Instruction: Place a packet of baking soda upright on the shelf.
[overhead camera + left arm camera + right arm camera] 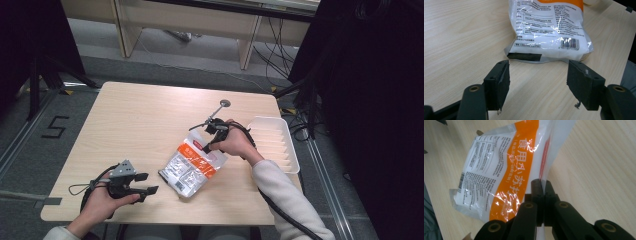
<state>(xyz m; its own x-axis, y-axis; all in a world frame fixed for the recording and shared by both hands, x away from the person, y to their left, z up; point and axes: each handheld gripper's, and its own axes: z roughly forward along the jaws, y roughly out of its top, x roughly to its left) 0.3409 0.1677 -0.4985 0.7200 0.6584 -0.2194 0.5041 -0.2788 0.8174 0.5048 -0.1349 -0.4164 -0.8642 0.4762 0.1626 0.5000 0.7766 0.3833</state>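
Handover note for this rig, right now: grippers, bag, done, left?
Right gripper: shut on the bag, pinching its top edge, that end raised off the table.
Left gripper: open, holding nothing, at the table's near left, pointed at the bag's bottom end.
Bag: mid-table, bottom end resting on it.
White tray: right edge, empty. Spoon: behind the bag.
Done: bag gripped.
Left: probably steadying with the left gripper, then opening.

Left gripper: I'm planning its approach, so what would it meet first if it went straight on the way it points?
Probably the bag's near sealed edge: the open left gripper points at it across bare table.
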